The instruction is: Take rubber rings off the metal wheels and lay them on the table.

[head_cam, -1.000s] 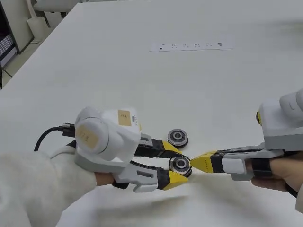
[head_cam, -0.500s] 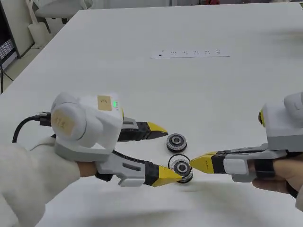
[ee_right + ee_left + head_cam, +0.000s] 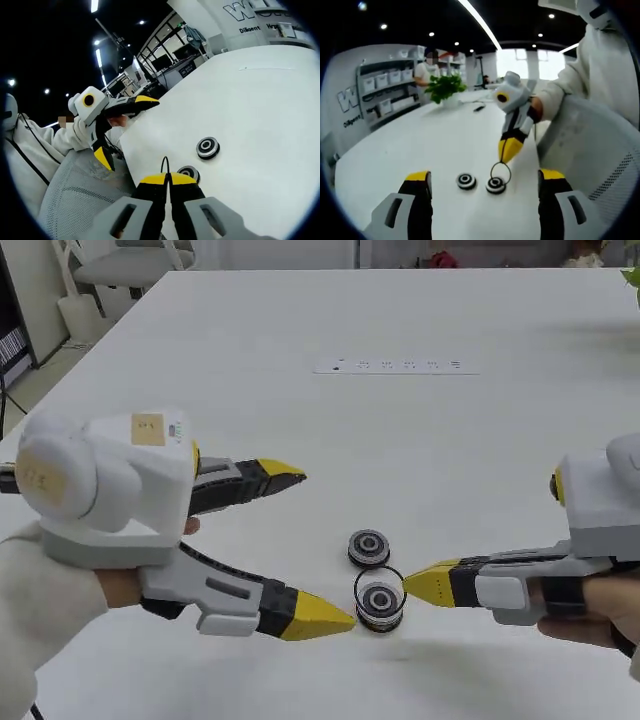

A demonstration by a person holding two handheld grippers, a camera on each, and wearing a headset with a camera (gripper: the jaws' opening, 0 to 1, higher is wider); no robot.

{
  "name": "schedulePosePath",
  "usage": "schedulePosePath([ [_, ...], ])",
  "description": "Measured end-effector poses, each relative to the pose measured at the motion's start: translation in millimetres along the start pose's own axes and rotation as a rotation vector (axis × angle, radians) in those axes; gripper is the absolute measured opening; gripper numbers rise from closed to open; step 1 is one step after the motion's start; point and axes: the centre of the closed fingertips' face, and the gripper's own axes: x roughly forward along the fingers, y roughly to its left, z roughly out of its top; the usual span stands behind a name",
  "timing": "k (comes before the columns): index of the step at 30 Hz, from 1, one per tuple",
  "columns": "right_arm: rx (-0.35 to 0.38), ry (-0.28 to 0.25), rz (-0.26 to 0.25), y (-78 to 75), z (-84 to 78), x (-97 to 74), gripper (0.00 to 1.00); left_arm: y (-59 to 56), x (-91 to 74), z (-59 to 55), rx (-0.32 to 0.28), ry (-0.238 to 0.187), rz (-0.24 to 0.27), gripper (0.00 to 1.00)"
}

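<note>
Two metal wheels lie on the white table [image 3: 450, 470]: a far wheel [image 3: 368, 548] and a near wheel [image 3: 380, 604]. A thin black rubber ring [image 3: 362, 580] loops up from the near wheel, pinched in my right gripper [image 3: 412, 586], which is shut on its edge. The ring's lower part still rests on that wheel. My left gripper [image 3: 325, 546] is open wide to the left of both wheels and touches neither. In the left gripper view the ring [image 3: 493, 172] hangs from the right gripper [image 3: 508, 152] above the wheel [image 3: 496, 185], beside the other wheel [image 3: 466, 181]. The right gripper view shows its shut fingertips [image 3: 160, 179] and both wheels [image 3: 207, 147] [image 3: 189, 173].
A white power strip [image 3: 395, 366] lies across the far middle of the table. A chair [image 3: 120, 265] stands past the far left corner. A potted plant [image 3: 442, 87] and shelves with a person stand beyond the table's end.
My left gripper has opened and drawn back to the left, letting go of the near wheel. The right gripper holds its place, with the ring now pulled up from the wheel.
</note>
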Motion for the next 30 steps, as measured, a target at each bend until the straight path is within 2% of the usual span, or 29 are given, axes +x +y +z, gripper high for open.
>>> schedulePosePath([
  [4,-0.009,-0.009,-0.008,1.3,3.9,-2.7,0.00,3.1,-5.7,0.3,-0.018,-0.012,0.022,0.99],
  [7,-0.010,-0.015,-0.005,4.2,6.4,-4.0,0.00,4.5,-10.1,2.1,-0.023,-0.022,0.032,1.00],
  [13,-0.030,-0.008,-0.002,11.1,10.5,-5.0,0.00,3.1,-15.8,-2.9,-0.029,-0.007,0.036,1.00],
  [20,-0.067,0.000,0.012,21.1,16.9,-3.7,0.00,-2.2,-22.9,-8.6,-0.045,-0.003,0.017,1.00],
  [22,-0.070,0.003,0.015,23.0,17.9,-2.8,0.00,-2.5,-23.8,-10.9,-0.044,0.002,0.016,1.00],
  [30,-0.107,0.021,0.029,31.9,25.8,7.3,0.00,-1.1,-28.3,-33.2,-0.070,0.045,0.014,1.00],
])
